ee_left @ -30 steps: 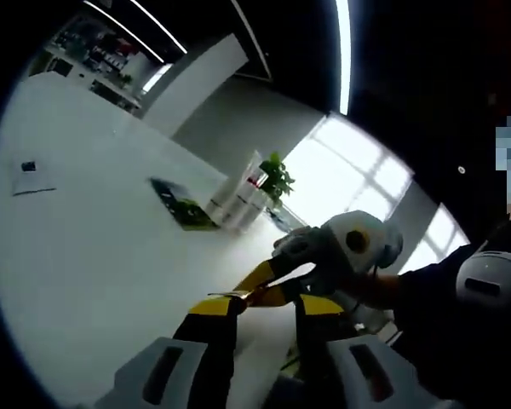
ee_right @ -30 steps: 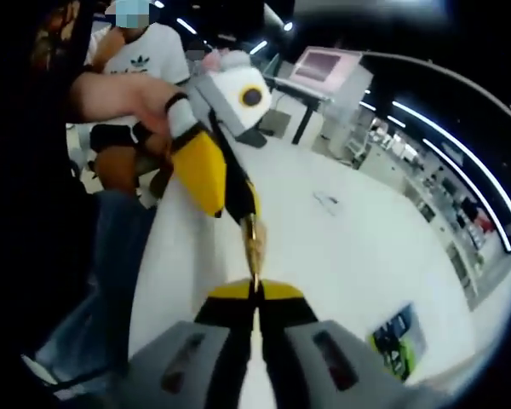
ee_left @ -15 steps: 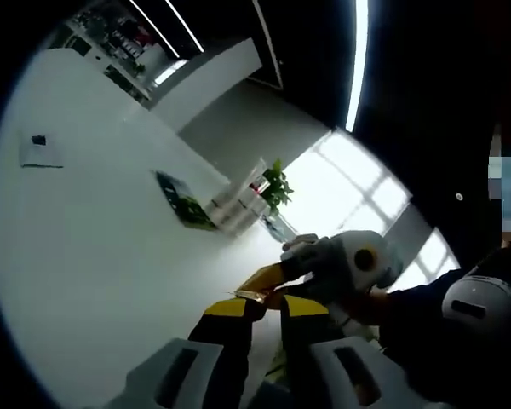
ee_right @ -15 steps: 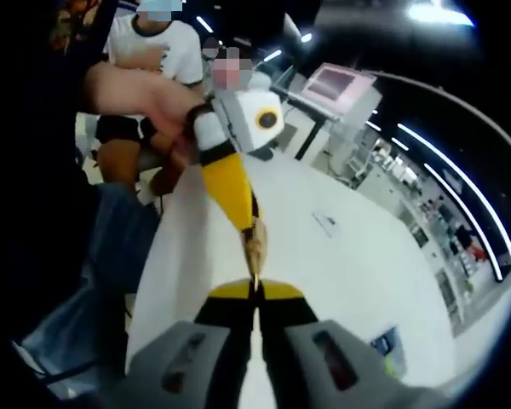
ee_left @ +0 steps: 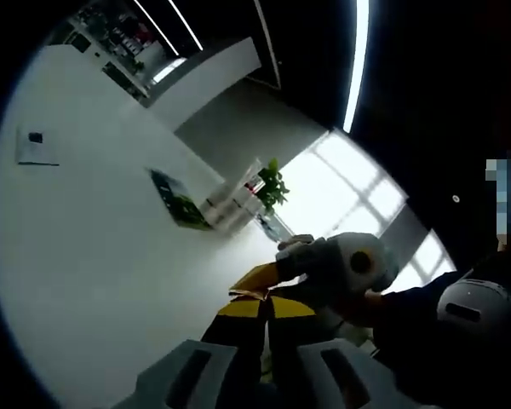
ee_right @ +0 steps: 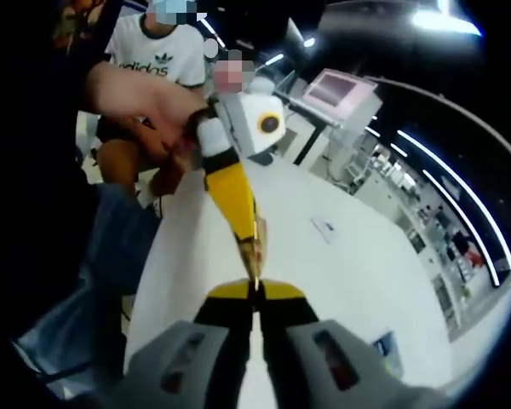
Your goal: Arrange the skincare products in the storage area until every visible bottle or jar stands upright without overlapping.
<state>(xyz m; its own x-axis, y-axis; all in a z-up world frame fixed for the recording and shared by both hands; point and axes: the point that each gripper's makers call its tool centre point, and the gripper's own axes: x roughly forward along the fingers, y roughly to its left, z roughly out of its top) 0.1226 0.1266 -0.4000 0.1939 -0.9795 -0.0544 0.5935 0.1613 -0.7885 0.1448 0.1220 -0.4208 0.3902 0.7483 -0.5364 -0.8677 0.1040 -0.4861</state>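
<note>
Pale bottles in a clear holder (ee_left: 234, 203) stand far off on the white table (ee_left: 94, 256), with a green packet (ee_left: 179, 201) lying just before them. My left gripper (ee_left: 266, 305) is shut, its yellow tips pressed together with nothing between them. My right gripper (ee_left: 241, 294) comes in from the right and meets those tips nose to nose. In the right gripper view, my right gripper (ee_right: 255, 290) is shut too, and the left gripper (ee_right: 254, 251) slants down from a hand to touch it. Both hang above the table, far from the bottles.
A small paper card (ee_left: 32, 145) lies on the table, also the card (ee_right: 322, 228) in the right gripper view. A potted plant (ee_left: 271, 181) stands behind the holder. The green packet (ee_right: 383, 349) lies near the table edge. A person in a white T-shirt (ee_right: 153, 60) sits beyond the table.
The left gripper's jaws stood apart a second ago and have come together. The right gripper stayed shut. Both views shifted slightly with the hands.
</note>
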